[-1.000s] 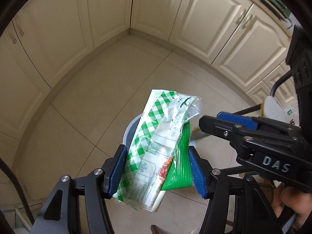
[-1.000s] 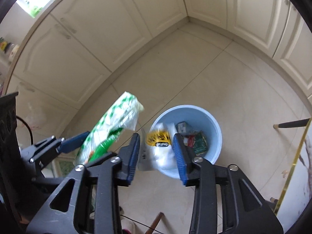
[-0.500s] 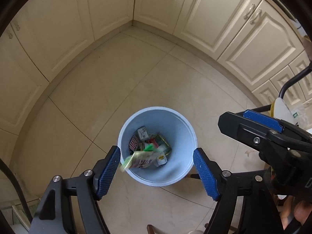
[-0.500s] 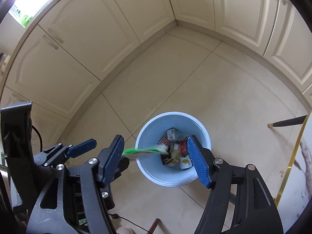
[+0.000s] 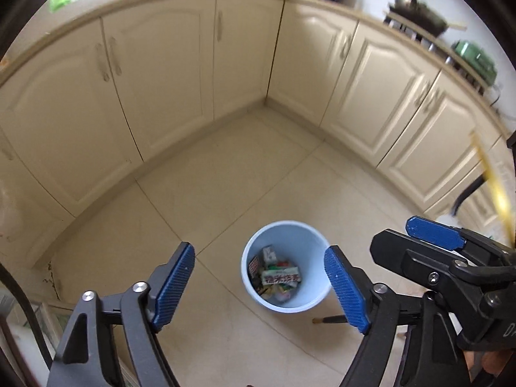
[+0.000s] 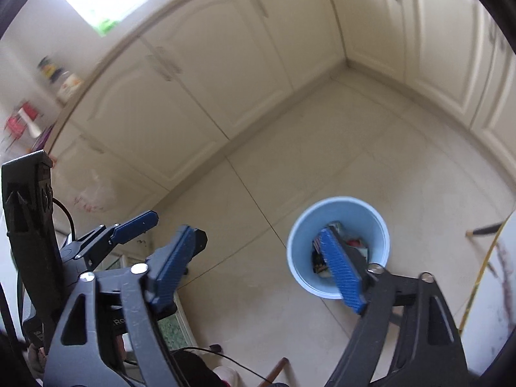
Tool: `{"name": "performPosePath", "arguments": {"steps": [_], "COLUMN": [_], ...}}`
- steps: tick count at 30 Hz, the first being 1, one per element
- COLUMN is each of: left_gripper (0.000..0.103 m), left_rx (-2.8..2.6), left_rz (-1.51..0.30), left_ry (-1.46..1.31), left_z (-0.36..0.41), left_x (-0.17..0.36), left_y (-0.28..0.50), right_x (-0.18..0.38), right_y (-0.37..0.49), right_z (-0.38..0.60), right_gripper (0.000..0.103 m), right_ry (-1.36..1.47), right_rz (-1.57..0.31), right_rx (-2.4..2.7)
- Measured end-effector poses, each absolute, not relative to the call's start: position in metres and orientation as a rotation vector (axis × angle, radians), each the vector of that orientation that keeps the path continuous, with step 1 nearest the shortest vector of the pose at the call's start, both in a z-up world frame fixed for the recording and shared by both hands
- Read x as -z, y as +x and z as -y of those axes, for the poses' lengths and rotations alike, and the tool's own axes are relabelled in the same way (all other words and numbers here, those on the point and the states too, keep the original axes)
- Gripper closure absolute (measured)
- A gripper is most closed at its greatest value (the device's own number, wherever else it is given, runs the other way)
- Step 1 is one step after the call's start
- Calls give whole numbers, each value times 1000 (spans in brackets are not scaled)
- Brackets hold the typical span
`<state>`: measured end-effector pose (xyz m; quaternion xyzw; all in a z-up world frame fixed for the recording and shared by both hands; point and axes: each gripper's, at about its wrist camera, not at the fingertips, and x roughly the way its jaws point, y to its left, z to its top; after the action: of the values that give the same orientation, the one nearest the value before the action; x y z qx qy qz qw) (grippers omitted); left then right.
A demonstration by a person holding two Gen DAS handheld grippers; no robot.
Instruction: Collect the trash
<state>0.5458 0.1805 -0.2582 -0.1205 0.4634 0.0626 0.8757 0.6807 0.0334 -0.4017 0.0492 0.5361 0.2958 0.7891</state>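
A light blue bin [image 5: 288, 251] stands on the tiled floor, well below both grippers, with several wrappers [image 5: 280, 278] lying in it. My left gripper [image 5: 261, 274] hangs above it with its jaws opening and nothing between them. In the right wrist view the bin [image 6: 338, 225] sits lower right, partly behind one blue pad [image 6: 338, 274]. My right gripper [image 6: 261, 266] is also opening and empty. Each gripper shows in the other's view: the right gripper [image 5: 432, 235] at the right edge, the left gripper [image 6: 132, 227] at the left.
Cream cabinet doors [image 5: 161, 74] line the walls and meet in a corner. The worktop above holds pans on a rack [image 5: 419, 9]. A dark chair leg [image 6: 487, 229] and a gold table edge [image 6: 477, 277] stand to the right of the bin. A cable [image 6: 225, 361] trails on the floor.
The green checked wrapper left my left gripper and the yellow-and-white packet left my right; both fell into the bin. Both grippers opened wide and rose, so the bin looks smaller.
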Motion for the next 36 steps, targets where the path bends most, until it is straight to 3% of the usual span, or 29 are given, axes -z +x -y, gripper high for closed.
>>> {"name": "performPosePath", "arguments": {"steps": [1,3,8,19,26,36], "left_gripper": [23,22,8,1,1,1], "left_rx": [-126,-124,-114,-53,-86,-106], "left_rz": [-943,-883,-707,-388,-230,-76], "left_ry": [-248,-229,-202,-137,-80,-49], "left_z": [-180,-172,-140,-44,6,55], "left_x": [248,223,163,90,76,135], "left_y": [534,507,439,270,162,74], "right_x": [384,356,279,123,42,-14], "right_y": [669,651,593,442,345,266], "right_z": [-36,-37,-14,73,107,109], "right_gripper": [18,7,0,0,0,0], "right_ry": [86,62,56,41,12,-52], "right_rz": [-1126,-1083,-944,-578,-381,-202], "right_rx": [-648,-658,-653,-485,-375,-201]}}
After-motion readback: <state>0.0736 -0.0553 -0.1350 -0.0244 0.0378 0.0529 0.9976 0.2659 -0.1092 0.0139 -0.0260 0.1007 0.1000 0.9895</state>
